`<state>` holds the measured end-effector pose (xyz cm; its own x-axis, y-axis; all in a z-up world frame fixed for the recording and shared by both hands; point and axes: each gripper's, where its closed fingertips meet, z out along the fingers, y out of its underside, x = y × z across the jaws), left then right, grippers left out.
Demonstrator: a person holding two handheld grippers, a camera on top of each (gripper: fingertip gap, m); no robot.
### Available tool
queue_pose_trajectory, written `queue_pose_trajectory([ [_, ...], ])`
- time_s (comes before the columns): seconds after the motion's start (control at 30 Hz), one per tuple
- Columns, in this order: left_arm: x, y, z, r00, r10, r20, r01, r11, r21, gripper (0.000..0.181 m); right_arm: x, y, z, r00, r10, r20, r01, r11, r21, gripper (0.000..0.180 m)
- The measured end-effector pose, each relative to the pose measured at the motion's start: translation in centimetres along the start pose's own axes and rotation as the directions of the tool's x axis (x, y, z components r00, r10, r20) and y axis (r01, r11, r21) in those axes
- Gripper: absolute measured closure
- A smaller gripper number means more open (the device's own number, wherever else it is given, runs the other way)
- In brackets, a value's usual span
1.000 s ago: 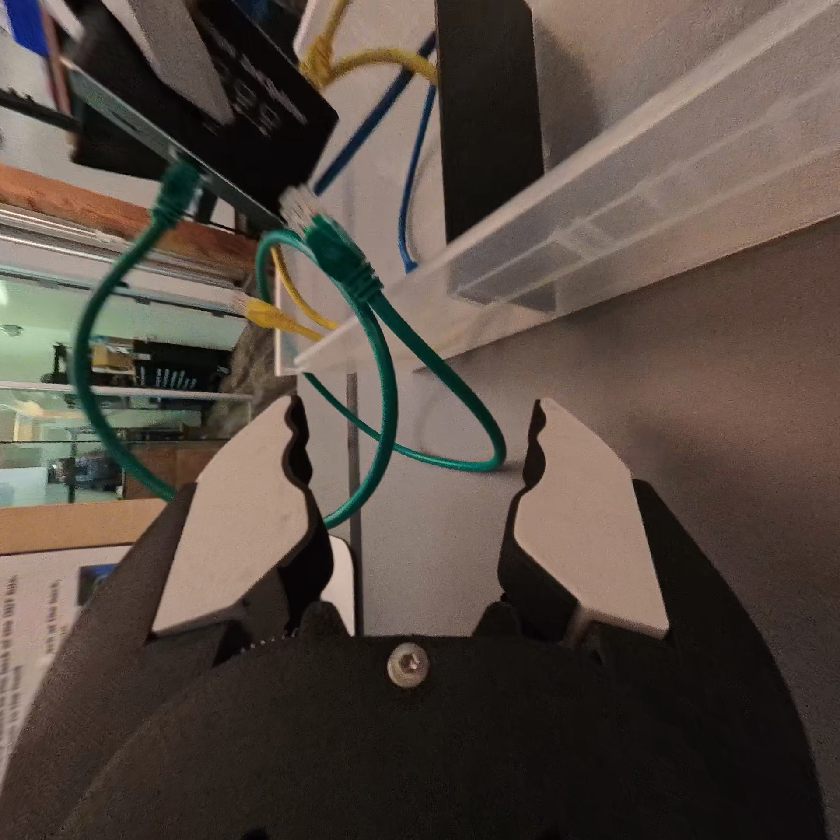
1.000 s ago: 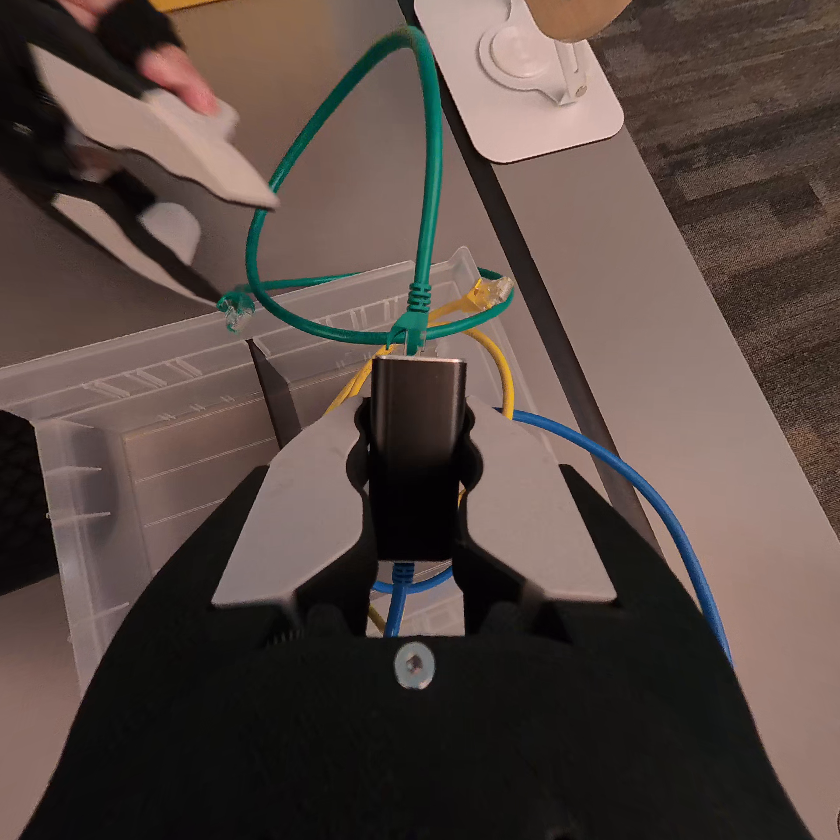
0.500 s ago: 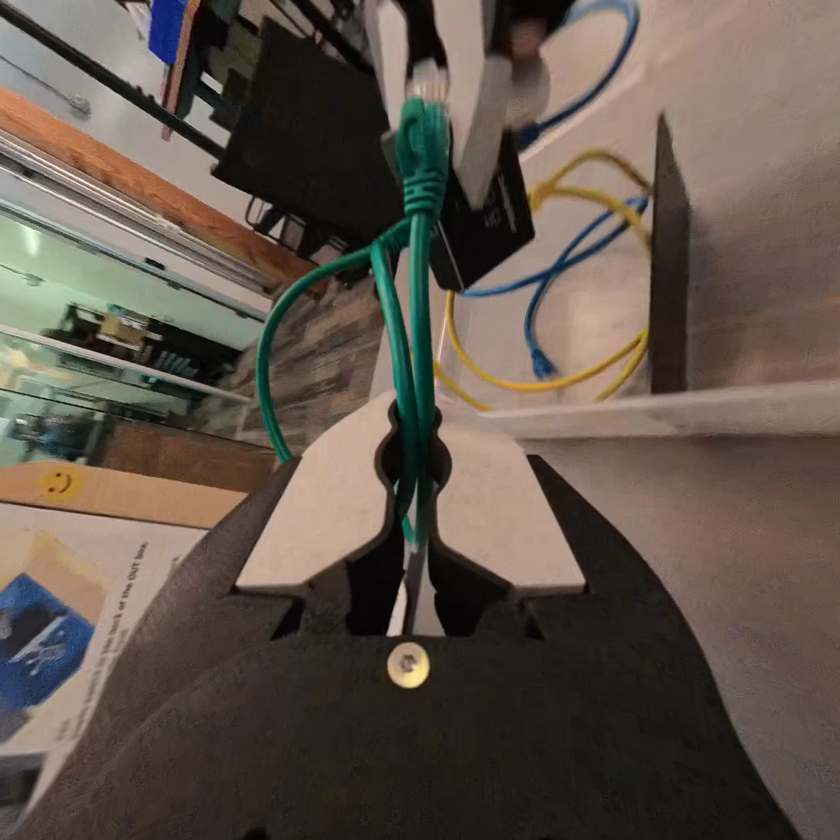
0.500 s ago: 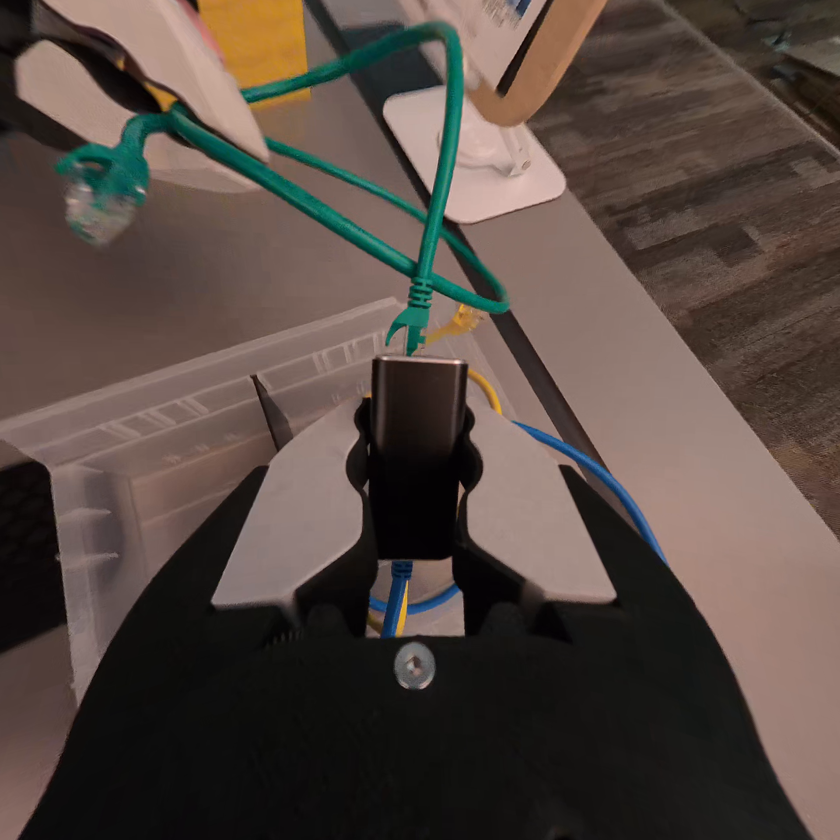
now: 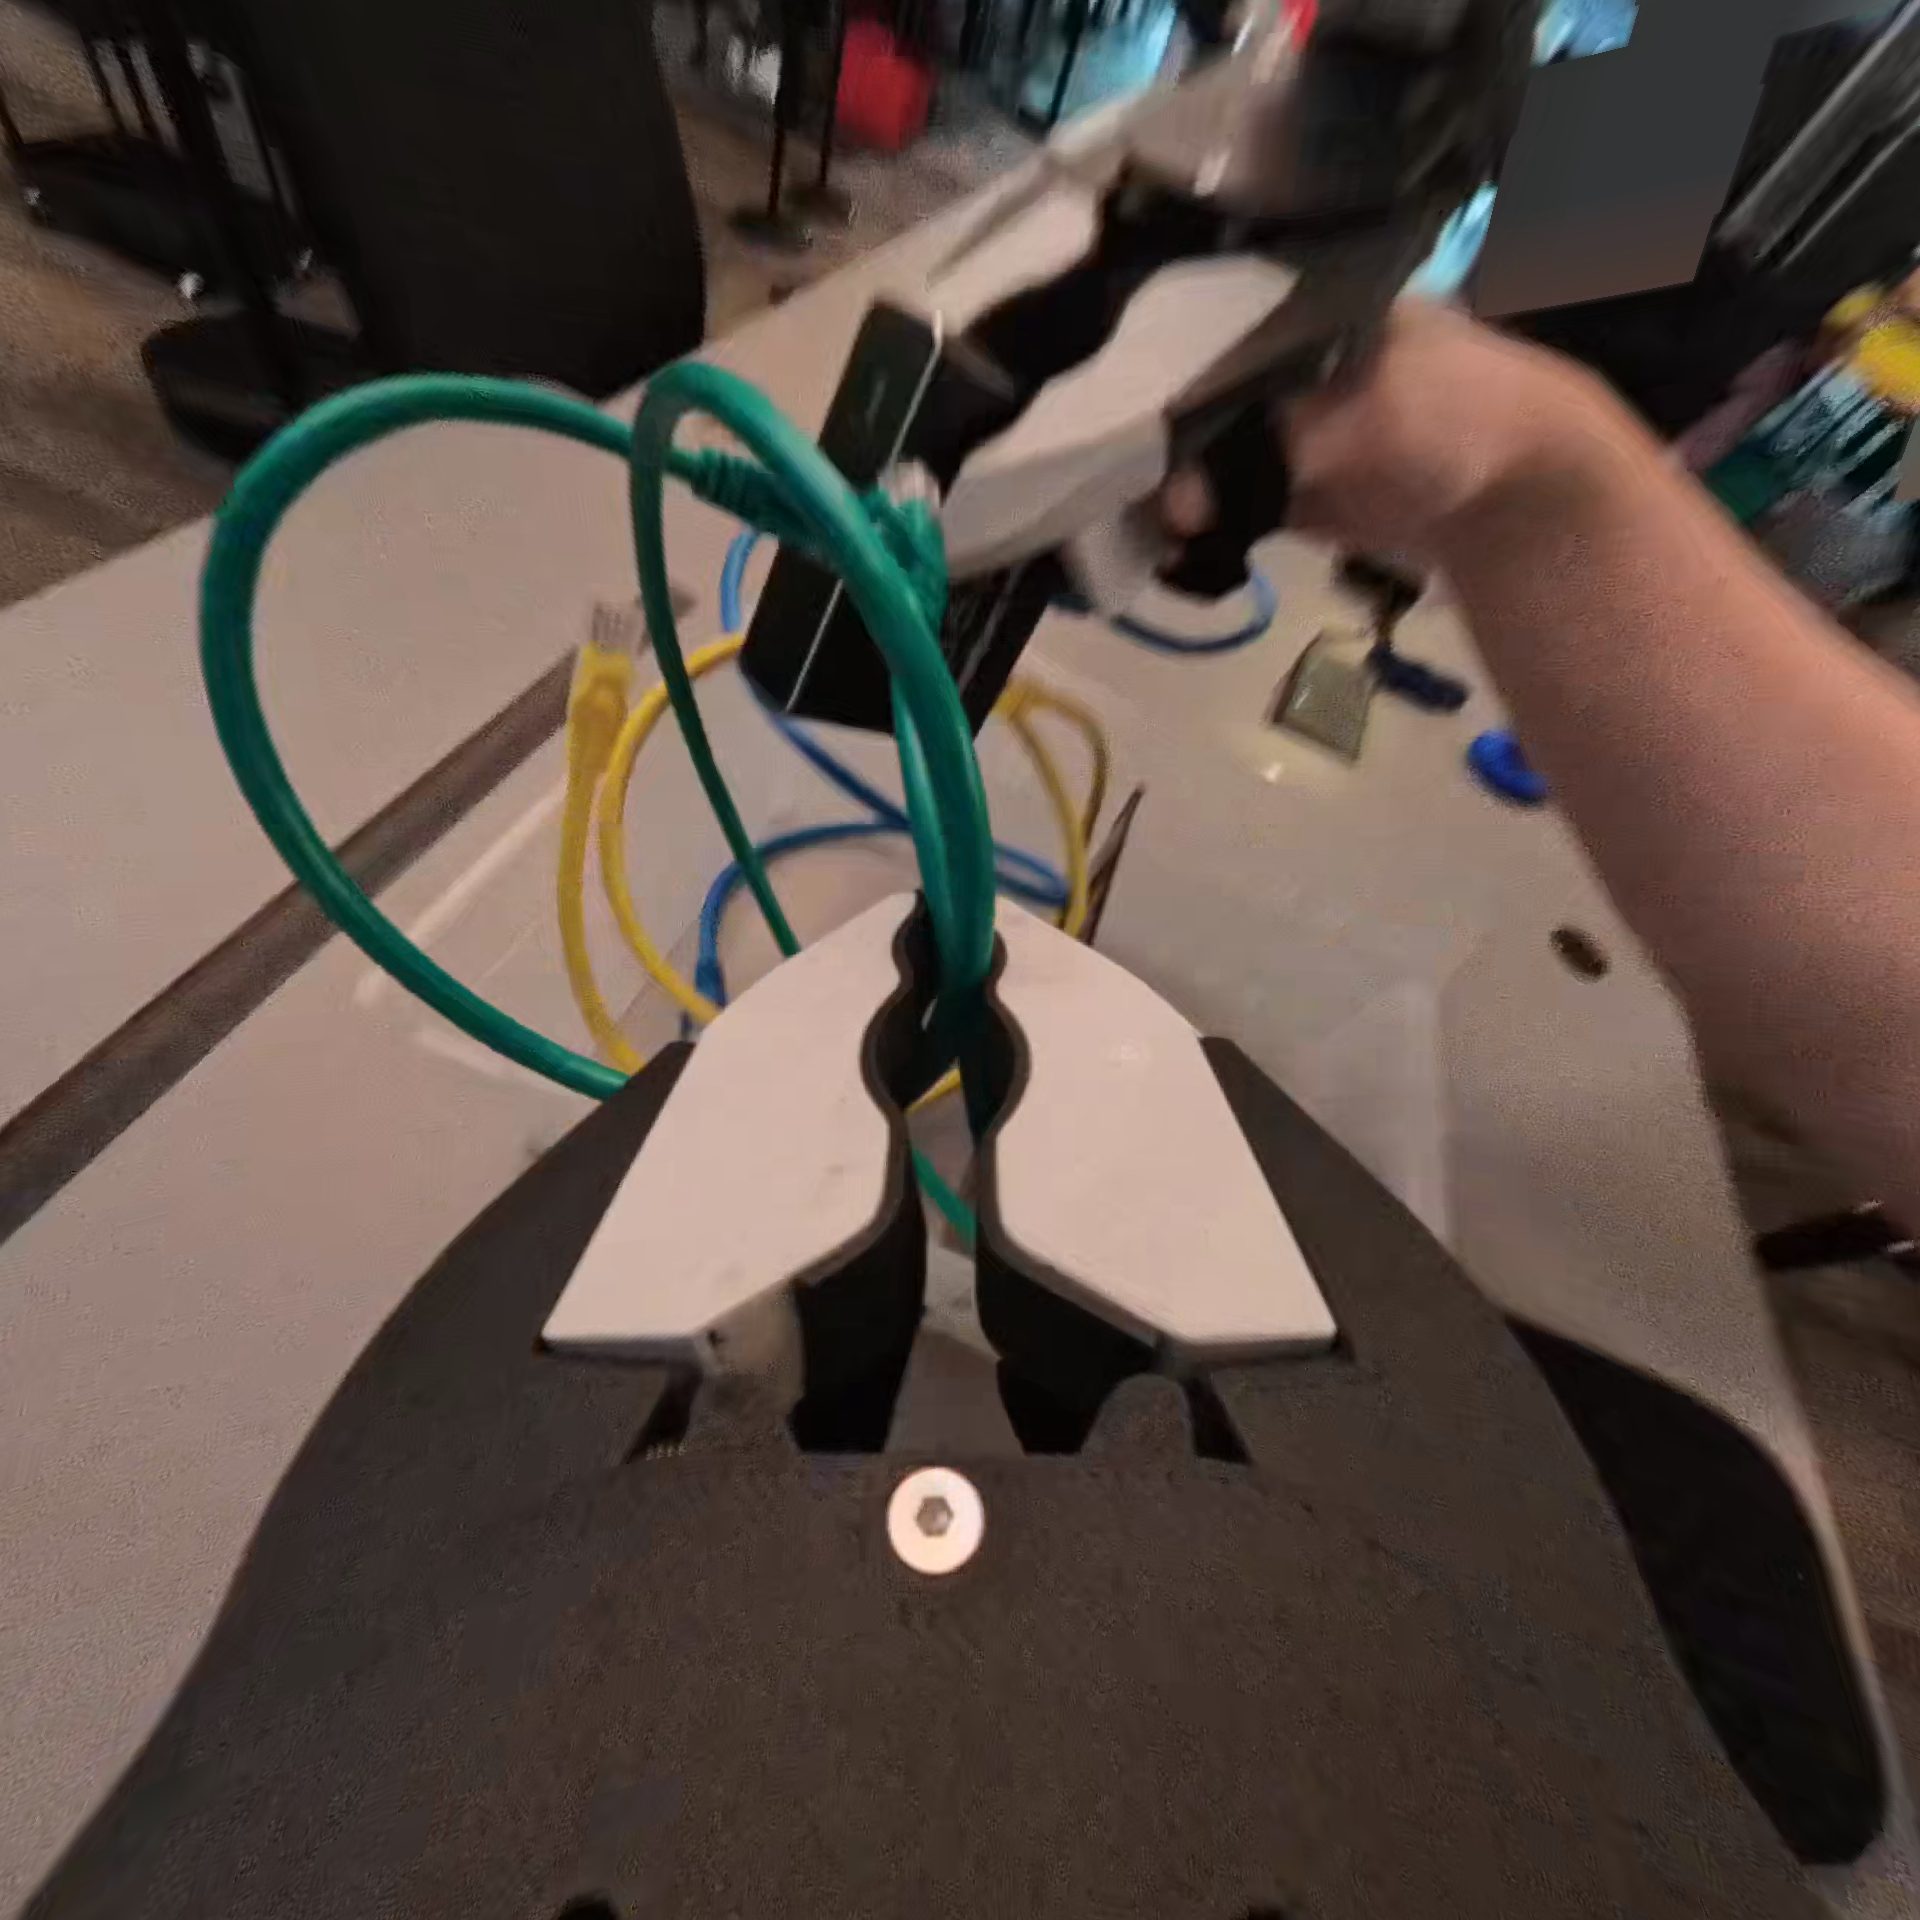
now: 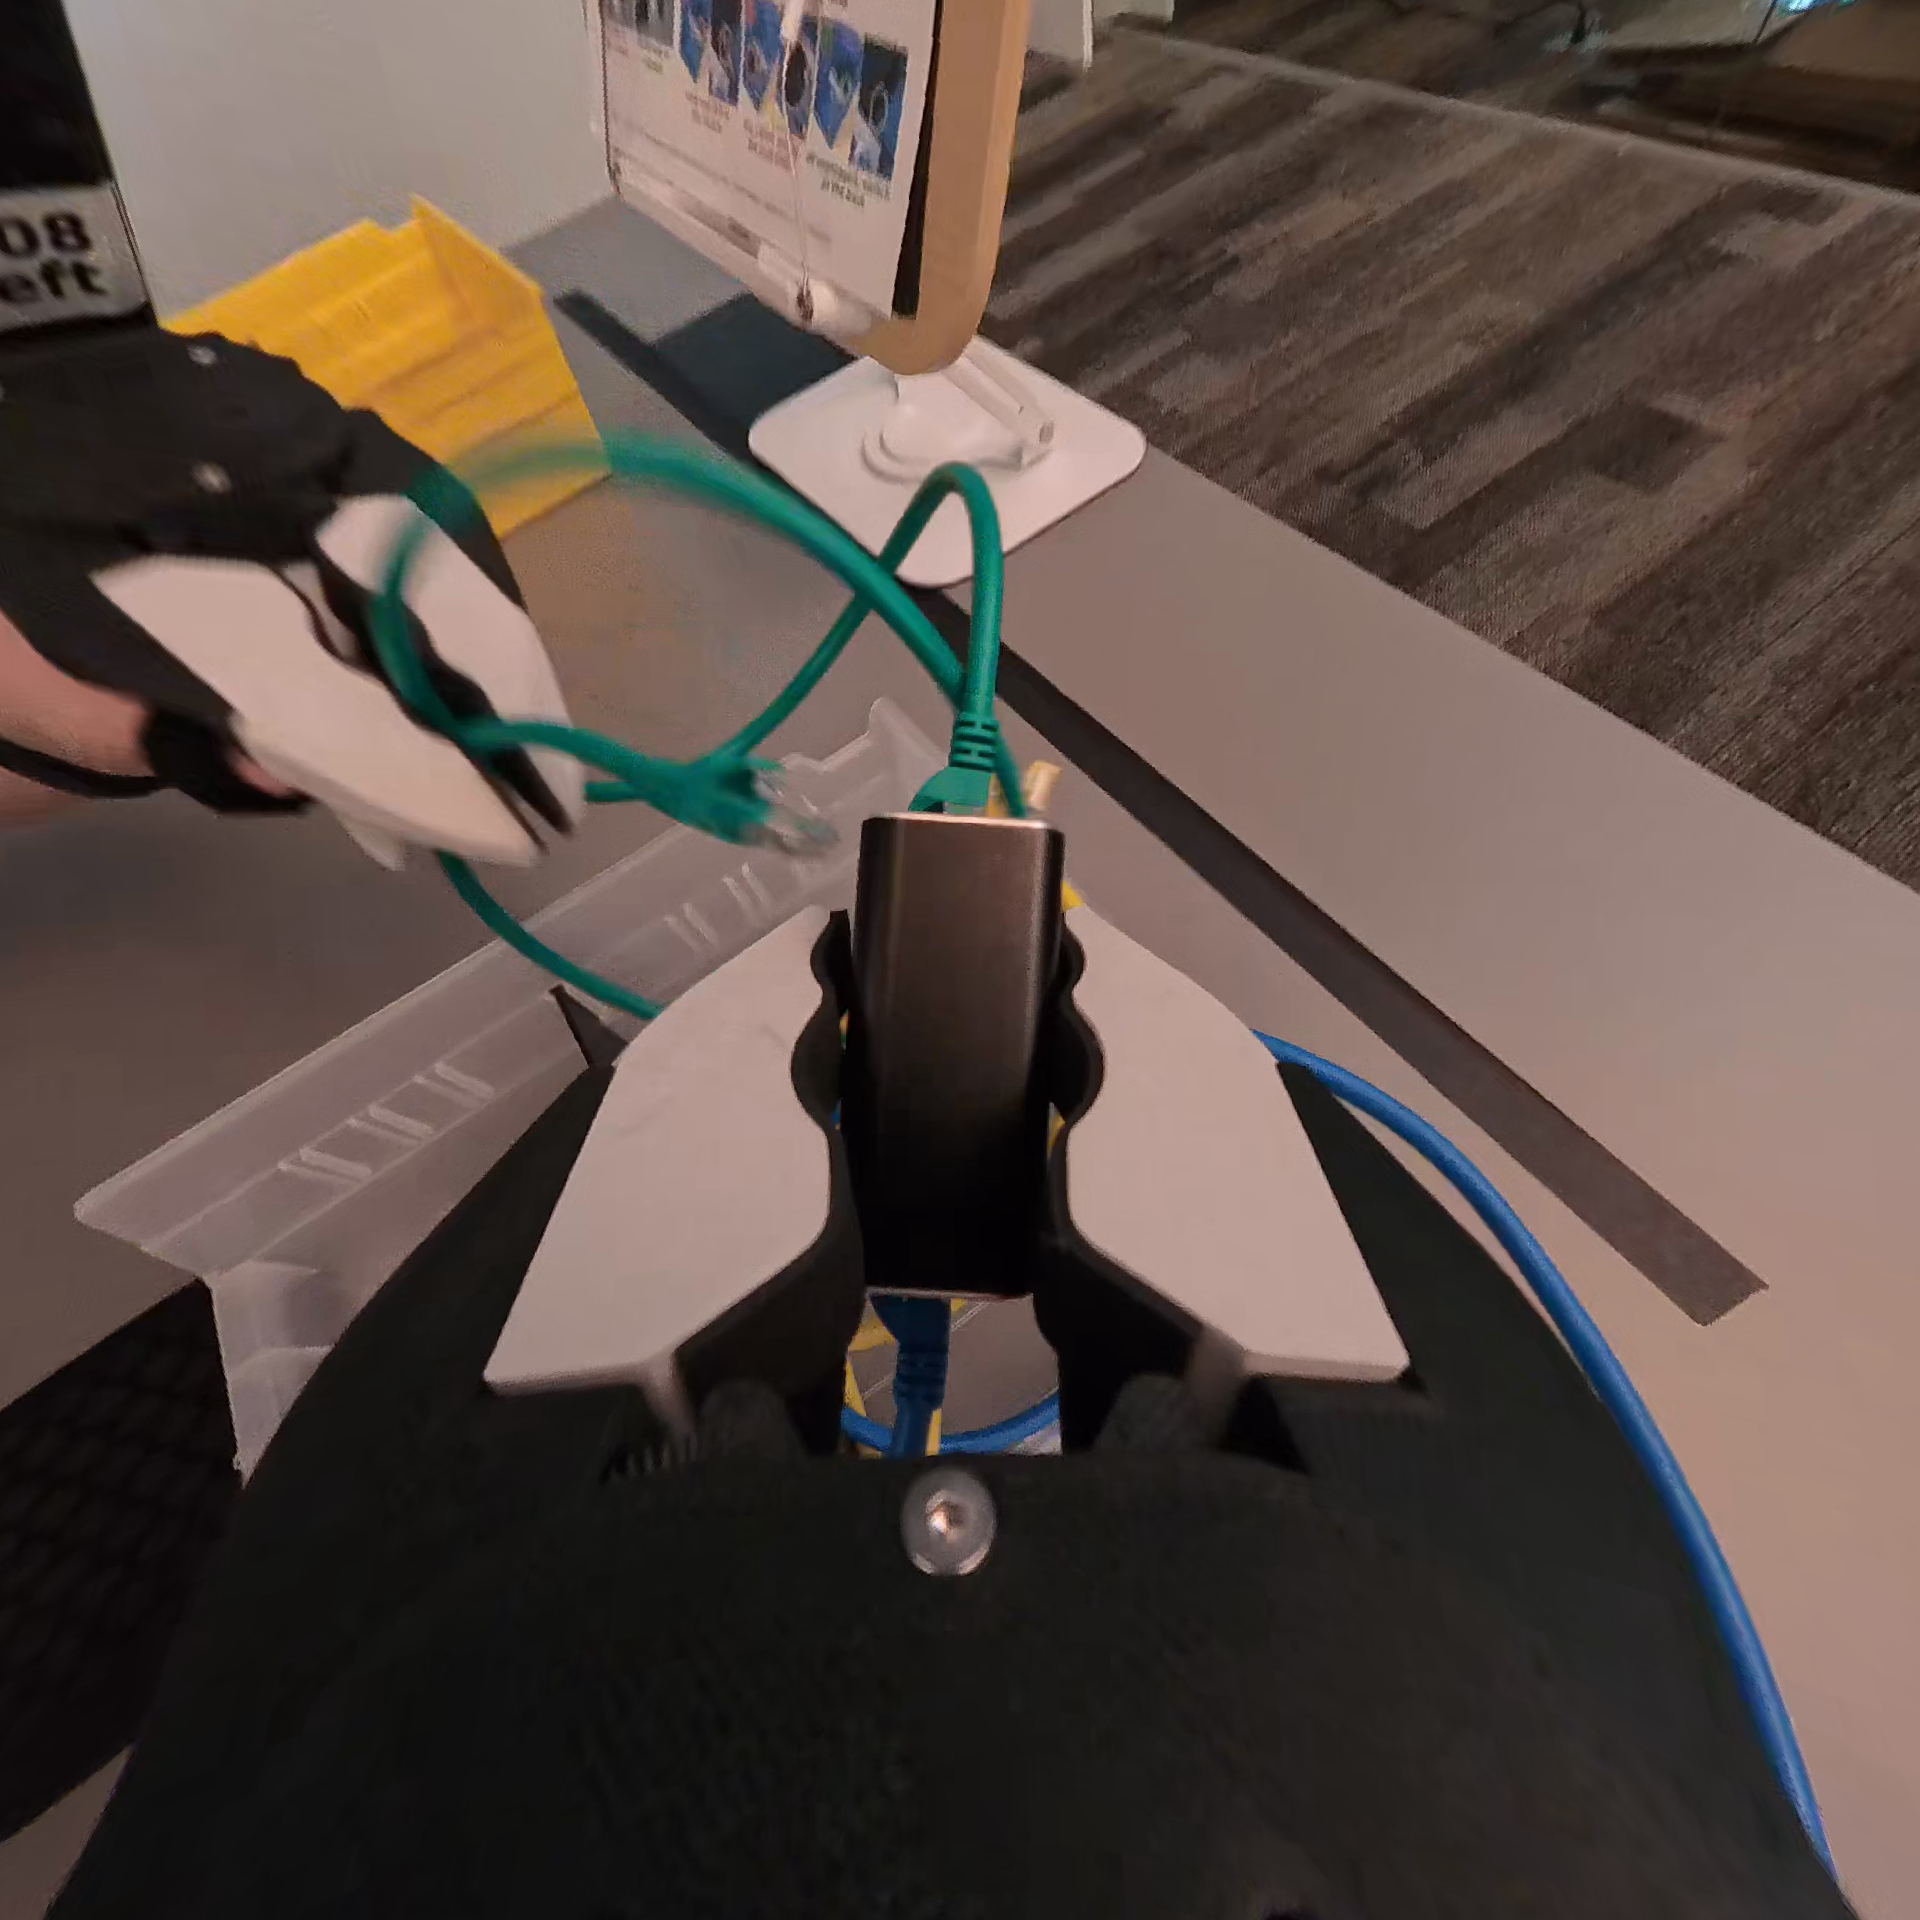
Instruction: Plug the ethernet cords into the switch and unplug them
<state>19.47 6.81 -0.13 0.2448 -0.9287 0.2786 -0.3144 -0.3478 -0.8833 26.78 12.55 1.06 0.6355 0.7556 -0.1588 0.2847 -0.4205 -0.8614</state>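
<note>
My right gripper clamps the switch while my left gripper pinches the green cord, whose free plug I judge needs aligning with an empty port next.

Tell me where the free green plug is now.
In the right wrist view, the free green plug hangs just left of the switch, ahead of the left gripper.

Place: I read this as an office or lab workspace.
Surface: I work over a long grey desk.
Floor: patterned carpet tiles.
Desk items: monitor on a white stand, yellow bin, clear plastic bin.
</note>
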Motion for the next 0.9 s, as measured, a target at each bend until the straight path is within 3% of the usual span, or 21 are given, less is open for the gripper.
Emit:
queue_pose_trajectory([
  [0.1,-0.4,3.9,0.7,0.993,0.099,0.068,-0.091,0.989,-0.120,0.176,-1.4,0.6,2.2,0.996,-0.085,0.026,0.088,0.988,-0.123,0.144],
  [0.2,0.6,3.3,-0.6,0.997,0.067,0.032,-0.065,0.996,-0.056,0.140,-1.9,2.1,4.0,0.990,-0.137,0.044,0.143,0.945,-0.294,0.144],
  [0.3,-0.1,3.1,-3.1,0.996,0.060,0.073,-0.058,0.998,-0.031,0.119,-2.4,3.3,5.4,0.982,-0.173,0.072,0.187,0.896,-0.404,0.144],
  [0.5,0.1,0.1,-10.7,0.982,0.102,0.160,-0.125,0.982,0.141,0.123,-1.7,6.9,8.0,0.956,-0.285,0.076,0.269,0.737,-0.620,0.143],
  [0.73,0.5,-1.0,-19.9,0.941,0.167,0.294,-0.215,0.966,0.141,0.106,-1.5,5.8,7.2,0.944,-0.329,-0.028,0.269,0.815,-0.512,0.138],
  [0.9,0.5,-1.2,-27.8,0.894,0.184,0.407,-0.264,0.953,0.147,0.101,-1.8,2.7,3.5,0.884,-0.420,-0.206,0.319,0.864,-0.389,0.131],
])
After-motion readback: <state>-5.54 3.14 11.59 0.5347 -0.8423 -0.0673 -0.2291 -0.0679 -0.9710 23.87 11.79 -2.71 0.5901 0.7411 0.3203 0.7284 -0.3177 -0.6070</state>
